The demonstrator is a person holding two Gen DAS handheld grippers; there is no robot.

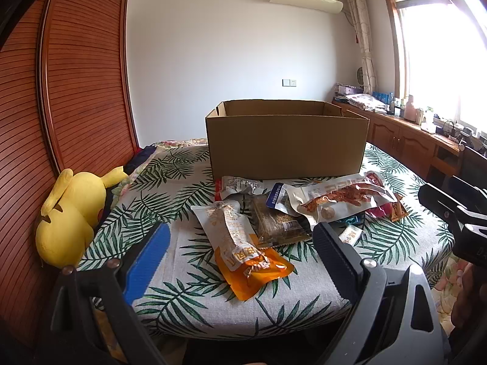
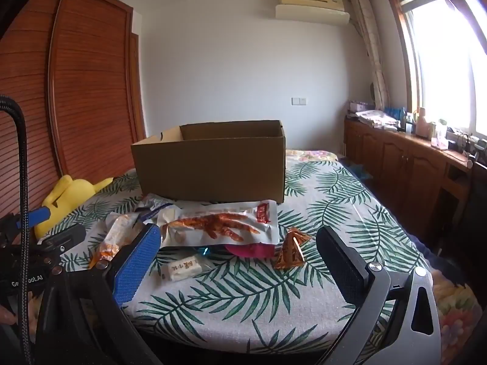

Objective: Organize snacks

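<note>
A: What lies between the right gripper [image 2: 240, 261] fingers?

B: Nothing is held; its jaws stand wide apart above the leaf-print bedspread [image 2: 319, 213]. A small white candy bar [image 2: 182, 269] lies just ahead.

A: And behind it?

B: A chicken-feet packet [image 2: 219, 223] tops the snack pile, an orange triangular packet [image 2: 290, 249] just beside it, the open cardboard box [image 2: 210, 167] behind.

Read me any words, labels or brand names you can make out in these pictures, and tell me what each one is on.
"...oot.AI", start unclear: on the black body of the left tool, seen in the right wrist view.
Orange-and-white snack packet: large characters, not readable.
Small white wrapped snack: characters, too blurred.
Chicken-feet packet, red label: too small.
Cardboard box: no print visible.
</note>
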